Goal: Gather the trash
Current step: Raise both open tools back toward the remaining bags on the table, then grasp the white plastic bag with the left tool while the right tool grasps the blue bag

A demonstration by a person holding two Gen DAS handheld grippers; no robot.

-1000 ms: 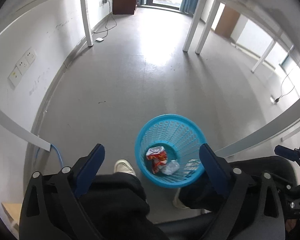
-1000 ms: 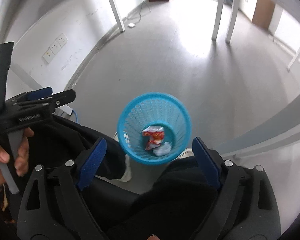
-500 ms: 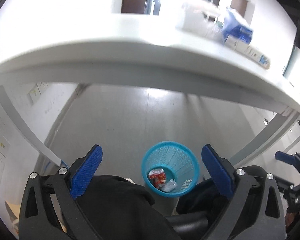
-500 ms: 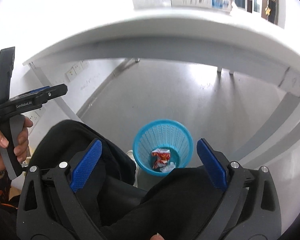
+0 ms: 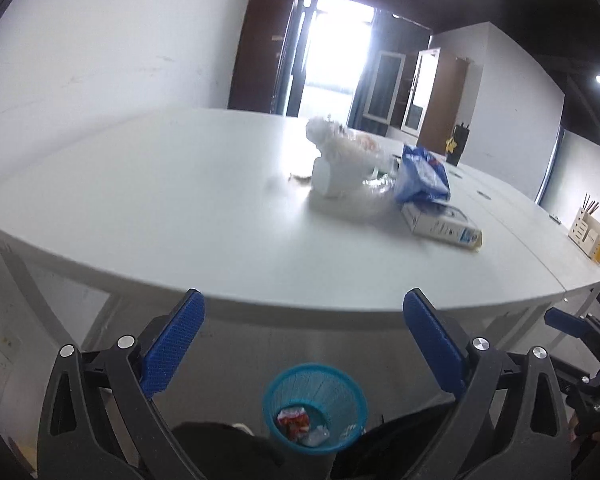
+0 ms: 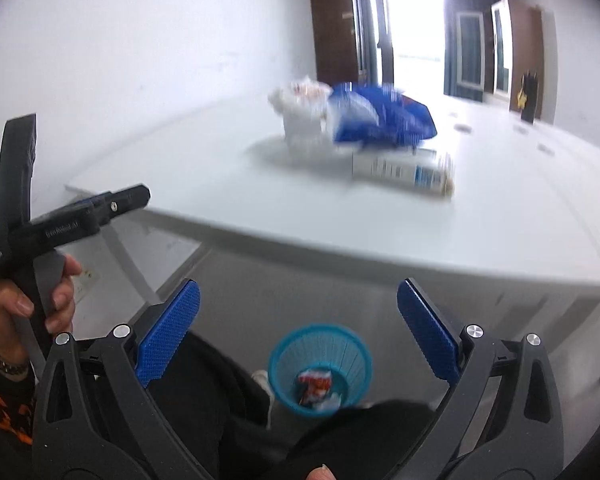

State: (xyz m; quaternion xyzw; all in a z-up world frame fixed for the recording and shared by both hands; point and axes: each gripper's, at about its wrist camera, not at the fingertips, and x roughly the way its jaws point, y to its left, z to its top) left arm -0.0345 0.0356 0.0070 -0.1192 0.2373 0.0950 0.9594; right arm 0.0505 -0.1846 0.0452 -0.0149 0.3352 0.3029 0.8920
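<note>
Blue mesh plastic bin (image 5: pixel 315 408) sits on the floor between my knees, crumpled wrappers (image 6: pixel 315 387) inside. Both my left gripper (image 5: pixel 304 344) and right gripper (image 6: pixel 298 332) gape empty, right jaws just widened. Blurred white table (image 5: pixel 180 208) litter stays indistinct.

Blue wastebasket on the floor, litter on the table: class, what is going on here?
A seated person holds a hand-held gripper in each hand. The left hand-held gripper and the right hand-held gripper are both open and empty, the right one's jaws having just been opening. The blue wastebasket by the person's legs already holds a red wrapper and clear plastic. On the white table a white cup, a blue bag and a flat box remain uncollected.
</note>
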